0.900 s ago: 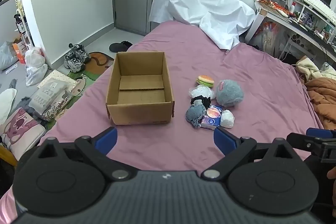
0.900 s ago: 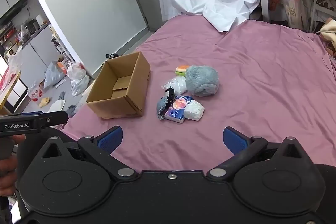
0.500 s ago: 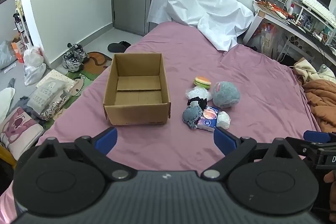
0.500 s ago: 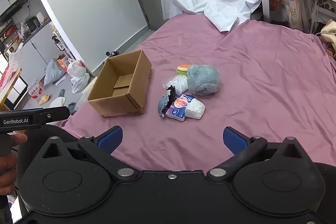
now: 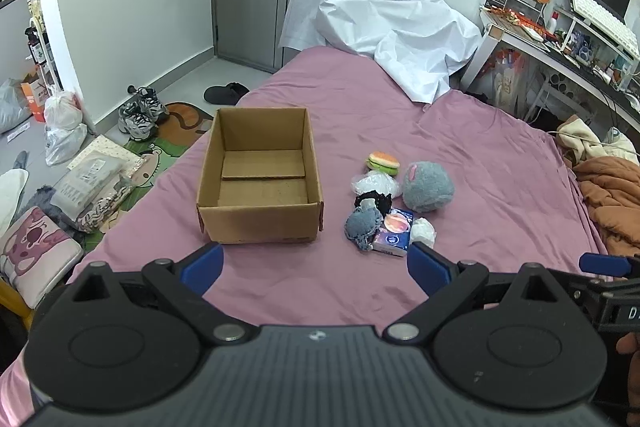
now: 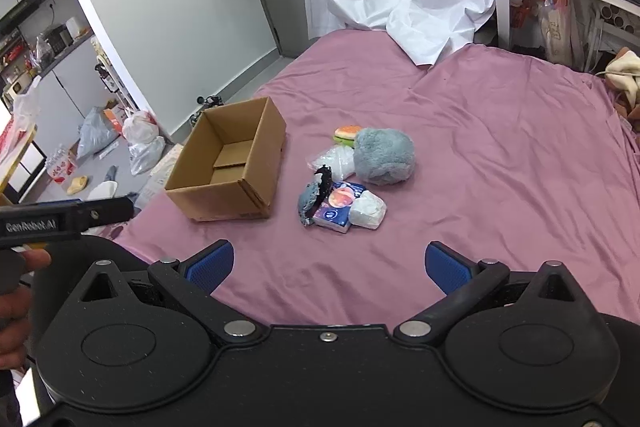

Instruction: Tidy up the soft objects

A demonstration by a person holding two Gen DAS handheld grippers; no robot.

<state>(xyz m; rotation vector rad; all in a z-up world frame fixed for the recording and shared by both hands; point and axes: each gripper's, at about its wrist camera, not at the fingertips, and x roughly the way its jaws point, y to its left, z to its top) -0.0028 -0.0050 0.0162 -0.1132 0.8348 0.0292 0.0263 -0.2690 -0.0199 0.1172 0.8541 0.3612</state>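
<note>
A purple bedsheet (image 5: 460, 155) carries a cardboard box (image 5: 260, 183) left of the toys (image 5: 394, 201); both the left gripper (image 5: 316, 263) and the right gripper (image 6: 330, 265) hang released, holding nothing.

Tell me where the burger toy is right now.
In the left wrist view, the burger toy lies on the purple bedsheet, right of the cardboard box, at the pile's far end.

Black gripper (image 6: 330, 267) with blue pads (image 6: 210, 265), seemingly ribbed.
</note>
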